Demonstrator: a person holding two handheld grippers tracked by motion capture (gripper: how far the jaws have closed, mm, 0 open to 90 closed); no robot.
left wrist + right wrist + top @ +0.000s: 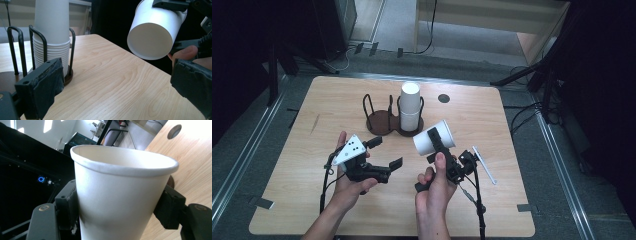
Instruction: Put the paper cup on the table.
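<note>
1. White paper, thin-walled and tapered: the single white paper cup (434,137) sat at the centre of the high view, lifted off the pale wooden desk (302,200) and tilted on its side, its flat base showing in the left gripper view. The right hand-held gripper (120,220) pinched it across the lower body, one black jaw on each flank in the right gripper view.

2. Crushing looked the likeliest fault. The jaws stood close together on a soft wall, and any harder squeeze could have dented the cup or buckled its rolled rim.

3. Slipping was the opposite risk. The cup narrows toward its base, so a loose pinch on the slanted wall could have let it slide out along the jaws and drop to the desk.

4. Just above it in the high view stood the stack of white paper cups (410,107) in the dark wire two-ring cup holder (379,122). A careless swing could have knocked the stack or tipped the holder.

5. The left hand-held gripper (386,152), lower left of centre, was spread wide with nothing between its jaws. Brought across to help, it could have bumped the tilted cup out of the pinch.

6. A thin white stick-like object (484,165) lay at the lower right, near the right hand; the trailing cable might have swept it off.
</note>
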